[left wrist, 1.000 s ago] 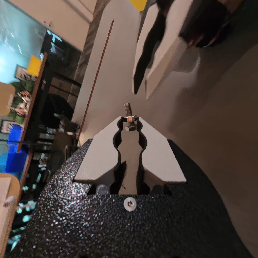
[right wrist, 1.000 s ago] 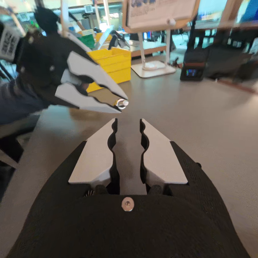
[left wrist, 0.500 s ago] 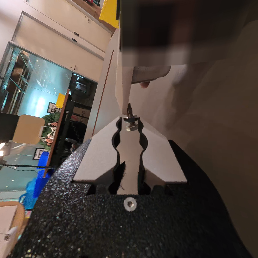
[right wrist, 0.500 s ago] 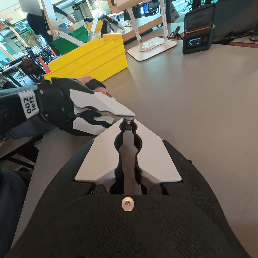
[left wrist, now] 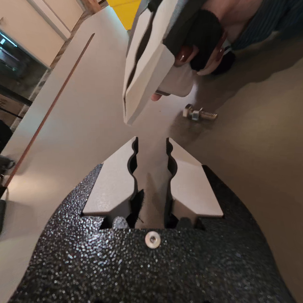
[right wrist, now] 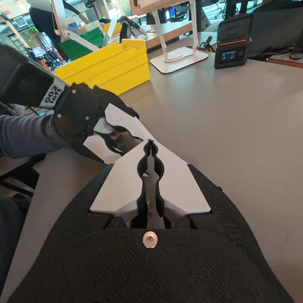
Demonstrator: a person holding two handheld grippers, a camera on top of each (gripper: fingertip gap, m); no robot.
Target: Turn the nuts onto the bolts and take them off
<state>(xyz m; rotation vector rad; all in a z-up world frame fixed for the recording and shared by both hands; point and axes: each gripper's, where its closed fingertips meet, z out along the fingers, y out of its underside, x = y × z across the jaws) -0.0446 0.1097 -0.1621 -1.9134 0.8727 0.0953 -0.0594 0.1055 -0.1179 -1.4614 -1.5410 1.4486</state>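
1. The left gripper (left wrist: 152, 139) has its two pale fingers apart, with a clear gap between the tips and nothing inside; only the grey table (left wrist: 246, 164) shows through the gap.
2. The bolt (left wrist: 200, 114) lies on the table just beyond the left gripper, ahead of its right finger and off to that side, touching neither finger. It rests flat on its side. In the left wrist view its long axis runs almost left to right, with the head at the left end and the threaded end pointing right.
3. A nut (left wrist: 195, 114) sits on the bolt, close to the head.
4. The right gripper (right wrist: 150, 143) has its fingers together, the tips meeting. The notches between them hold nothing. In the left wrist view this gripper hangs just above the table, near the bolt but apart from it.
5. Farther back on the table stand a yellow bin (right wrist: 106, 67), a white stand (right wrist: 178, 59) and a small black device (right wrist: 232, 54) with a lit screen.
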